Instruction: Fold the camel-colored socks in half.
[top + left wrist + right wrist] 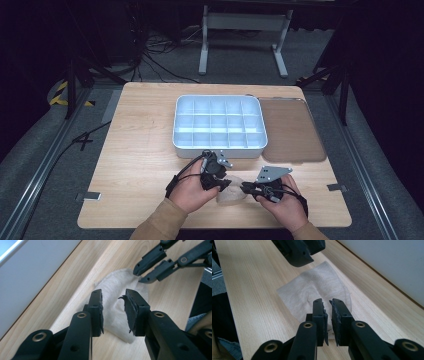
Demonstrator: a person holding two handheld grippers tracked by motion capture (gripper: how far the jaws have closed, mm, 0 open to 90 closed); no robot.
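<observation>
High view: a pale cloth (231, 195) lies near the table's (140, 150) 6 o'clock edge, between both grippers. Left gripper view: the left gripper (113, 307) hangs parted above it, empty. Right gripper view: the right gripper (328, 312) stands narrowly apart over the cloth's edge, gripping nothing.

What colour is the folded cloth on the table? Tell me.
Off-white soft folded cloth, plain, no pattern; right gripper view shows it best.
</observation>
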